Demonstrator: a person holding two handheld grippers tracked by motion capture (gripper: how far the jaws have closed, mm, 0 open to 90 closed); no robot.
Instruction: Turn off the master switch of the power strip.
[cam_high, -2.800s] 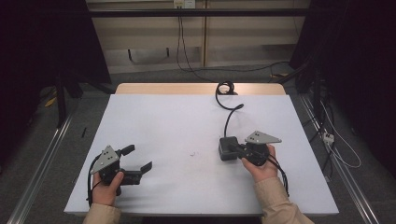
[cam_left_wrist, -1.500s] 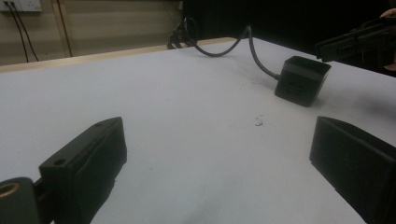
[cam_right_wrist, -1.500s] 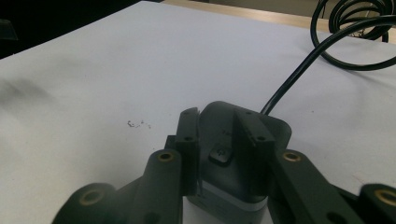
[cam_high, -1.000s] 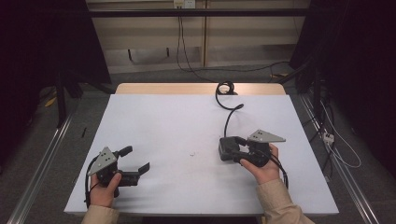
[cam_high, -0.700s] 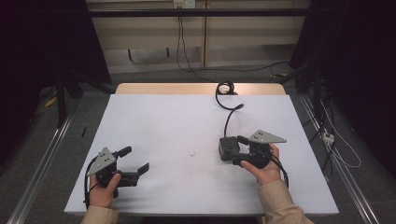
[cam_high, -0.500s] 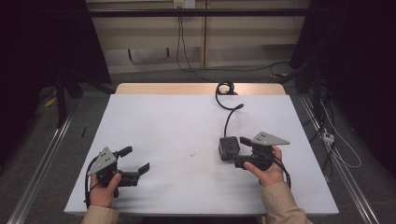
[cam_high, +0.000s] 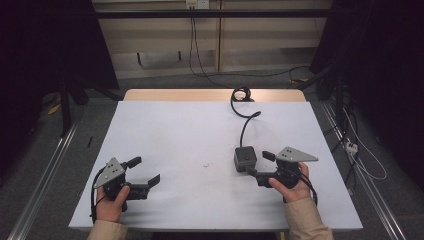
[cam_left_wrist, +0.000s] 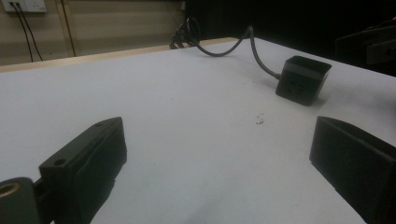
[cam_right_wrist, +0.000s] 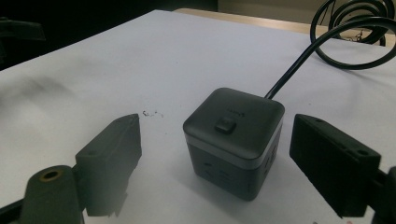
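A dark grey cube-shaped power strip (cam_high: 245, 158) with a button on top stands right of the table's middle, and its black cable (cam_high: 243, 117) runs to a coil at the far edge. My right gripper (cam_high: 258, 164) is open just to the cube's right. In the right gripper view the cube (cam_right_wrist: 233, 135) stands a little ahead of the jaws, which are spread wider than it and touch nothing; my right gripper (cam_right_wrist: 217, 122) holds nothing. My left gripper (cam_high: 145, 170) is open near the front left, and in its own view the cube (cam_left_wrist: 302, 79) lies far off to the right of my left gripper (cam_left_wrist: 219, 128).
The white table top (cam_high: 190, 135) carries a small dark scuff (cam_high: 206, 164) near its middle. The cable's coil (cam_high: 242, 93) lies on the wooden far edge. Loose cables and metal rails run along the floor on both sides of the table.
My right gripper has drawn back to the right, off the cube, which stays put. My left gripper has shifted slightly toward the front edge.
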